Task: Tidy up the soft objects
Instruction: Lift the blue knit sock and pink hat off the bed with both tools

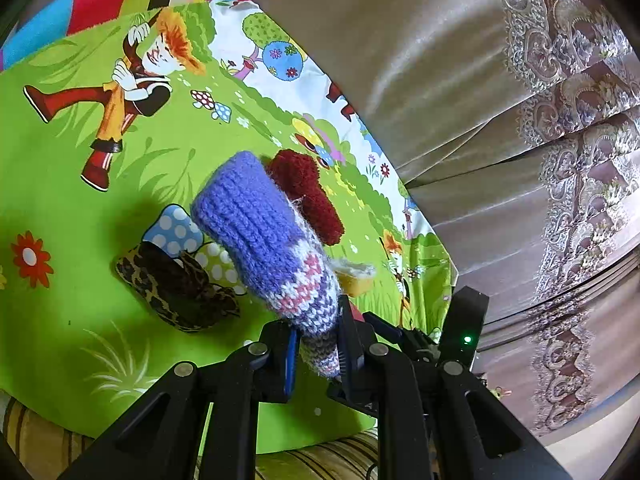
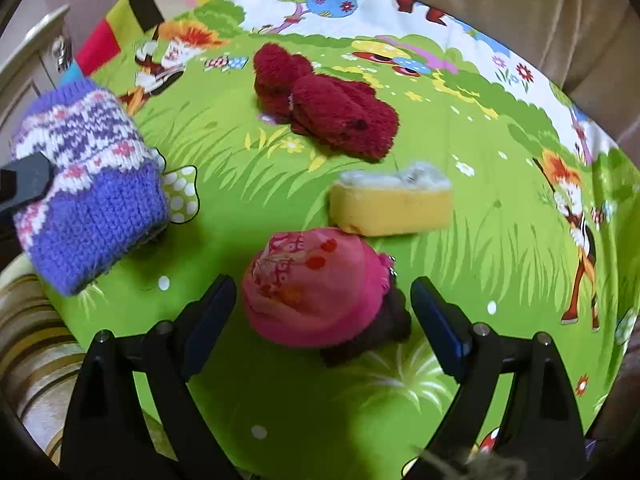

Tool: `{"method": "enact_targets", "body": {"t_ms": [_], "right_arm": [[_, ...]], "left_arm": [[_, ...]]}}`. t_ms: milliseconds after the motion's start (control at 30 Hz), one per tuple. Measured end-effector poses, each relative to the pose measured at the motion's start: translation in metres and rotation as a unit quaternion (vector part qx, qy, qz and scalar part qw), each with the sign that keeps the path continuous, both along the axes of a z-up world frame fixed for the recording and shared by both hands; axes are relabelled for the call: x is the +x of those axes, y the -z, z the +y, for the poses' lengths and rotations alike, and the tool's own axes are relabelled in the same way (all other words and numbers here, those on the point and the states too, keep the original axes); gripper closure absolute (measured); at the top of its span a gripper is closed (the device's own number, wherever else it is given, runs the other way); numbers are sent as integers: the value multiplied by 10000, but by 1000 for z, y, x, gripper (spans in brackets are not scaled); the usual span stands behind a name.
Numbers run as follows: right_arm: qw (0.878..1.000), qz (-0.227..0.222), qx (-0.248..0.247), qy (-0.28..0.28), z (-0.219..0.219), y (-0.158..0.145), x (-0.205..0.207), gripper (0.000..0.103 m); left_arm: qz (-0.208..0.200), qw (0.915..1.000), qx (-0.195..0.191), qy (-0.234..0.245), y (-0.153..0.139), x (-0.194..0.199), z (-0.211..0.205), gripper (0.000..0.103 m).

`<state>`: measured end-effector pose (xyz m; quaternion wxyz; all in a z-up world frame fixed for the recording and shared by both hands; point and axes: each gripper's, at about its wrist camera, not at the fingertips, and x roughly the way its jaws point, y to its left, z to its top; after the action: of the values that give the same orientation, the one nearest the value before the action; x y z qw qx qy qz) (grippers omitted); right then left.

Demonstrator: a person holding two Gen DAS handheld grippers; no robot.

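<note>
The left tool (image 1: 318,354) is clamped on the patterned end of a purple knitted sock (image 1: 264,240), holding it above the cartoon-printed cloth (image 1: 60,184). The right tool (image 2: 324,320) stands wide open around a pink fabric bundle (image 2: 316,284), pads clear of it. Near it lie a yellow sponge (image 2: 392,204) and dark red fuzzy socks (image 2: 324,104).

We looked along the left gripper's fingers, close, slanting down across the cartoon sheet (image 1: 60,200). Our right view pointed more steeply down. These 2 views shared the red socks (image 1: 308,196) and purple sock (image 2: 88,184).
</note>
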<state>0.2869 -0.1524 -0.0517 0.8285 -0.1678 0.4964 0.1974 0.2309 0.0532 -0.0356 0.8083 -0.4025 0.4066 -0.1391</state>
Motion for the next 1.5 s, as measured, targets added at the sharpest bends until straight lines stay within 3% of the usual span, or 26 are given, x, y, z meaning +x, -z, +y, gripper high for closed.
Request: {"method": "enact_targets", "body": {"t_ms": [167,267,400,1000,1500], "right_arm": [[9996,-66,-231,-144,11,7,4,13],[9994,-112,-293,-121,11,9,6,26],[9997,-173,-56,-152,8,-1,0,28],[9955,-773,536,76,-7,-67,-65,28],[9911,-798,834,668,-53,-82,-111,28]], "left_arm": [[-54,9999,77,-126,-1,-3,6,86],[-143,9996,128,-215,-4,-5,11,86],[-158,9994,164,-249,-6,-7,12,86],[-303,9990,311,-143,-20,-36,-8,86],[-416,9986,279,171,-35,-71,-47,86]]}}
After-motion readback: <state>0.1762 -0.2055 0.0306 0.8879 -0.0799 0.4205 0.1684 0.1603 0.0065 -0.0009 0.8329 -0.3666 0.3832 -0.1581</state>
